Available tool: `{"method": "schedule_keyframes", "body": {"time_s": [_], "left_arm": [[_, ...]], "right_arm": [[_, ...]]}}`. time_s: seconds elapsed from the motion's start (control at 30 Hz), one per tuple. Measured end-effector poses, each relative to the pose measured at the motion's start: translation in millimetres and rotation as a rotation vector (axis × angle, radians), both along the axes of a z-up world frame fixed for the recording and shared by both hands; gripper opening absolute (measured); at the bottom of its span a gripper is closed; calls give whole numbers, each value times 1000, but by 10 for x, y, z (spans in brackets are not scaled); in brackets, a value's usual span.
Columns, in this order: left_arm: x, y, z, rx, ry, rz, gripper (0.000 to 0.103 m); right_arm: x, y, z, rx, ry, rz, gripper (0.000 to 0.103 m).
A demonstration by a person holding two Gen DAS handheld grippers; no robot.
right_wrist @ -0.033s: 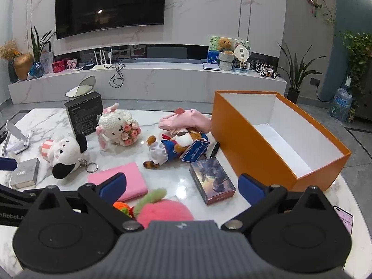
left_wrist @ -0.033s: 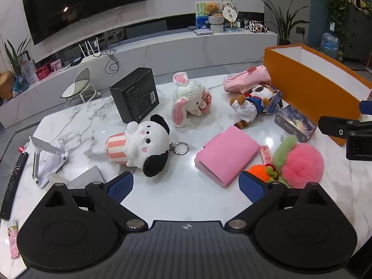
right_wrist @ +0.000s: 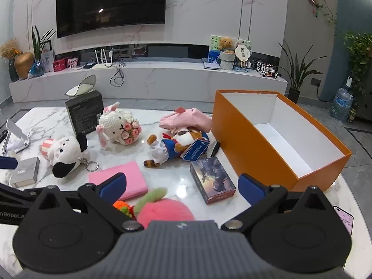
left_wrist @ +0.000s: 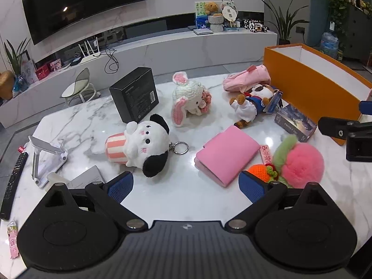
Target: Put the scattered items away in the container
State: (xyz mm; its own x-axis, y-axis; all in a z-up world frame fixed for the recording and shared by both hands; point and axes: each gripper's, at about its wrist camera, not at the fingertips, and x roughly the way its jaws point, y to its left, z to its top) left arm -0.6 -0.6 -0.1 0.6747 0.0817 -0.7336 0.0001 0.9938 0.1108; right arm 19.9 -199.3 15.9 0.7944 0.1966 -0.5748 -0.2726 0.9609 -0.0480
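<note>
Hovering low over the white marbled tabletop [left_wrist: 76, 125], the left tool [left_wrist: 186, 183] has its blue pads spread wide with nothing between them, and the right tool [right_wrist: 181, 183] hangs the same way, spread and empty. Nearest in, a fluffy pink peach plush with a green leaf [right_wrist: 162, 209] sits by a small orange crocheted charm [left_wrist: 258, 171], almost under the right tool. Just beyond lies a flat pink wallet [left_wrist: 229, 153]; slim and low, it wants a grip across its narrow edge. Left of it, a white plush dog with black ears and a striped pink cup [left_wrist: 139, 148] trails a metal keyring [left_wrist: 180, 148], so squeeze the soft body, not the ring. A picture-printed card box [right_wrist: 212, 180] is rigid and close to the container, a fair candidate for the right side. Further out: a brown plush dog in blue clothes [right_wrist: 176, 145], a crocheted white bunny with pink roses [right_wrist: 118, 125], a pink fabric pouch [right_wrist: 186, 119] and a black carton [right_wrist: 84, 114]. Far right, the open orange box with a white interior [right_wrist: 255, 144] shows a bare floor where visible, while the items are all outside it. Lift each piece clear of that tall wall before letting go.
</note>
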Motion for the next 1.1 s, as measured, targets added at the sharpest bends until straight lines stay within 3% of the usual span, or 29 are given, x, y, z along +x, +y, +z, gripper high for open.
{"method": "schedule_keyframes", "body": {"time_s": [1.1], "left_arm": [[-14, -22, -8, 6, -15, -27, 103]], "right_arm": [[-7, 0, 15, 12, 5, -9, 103]]}}
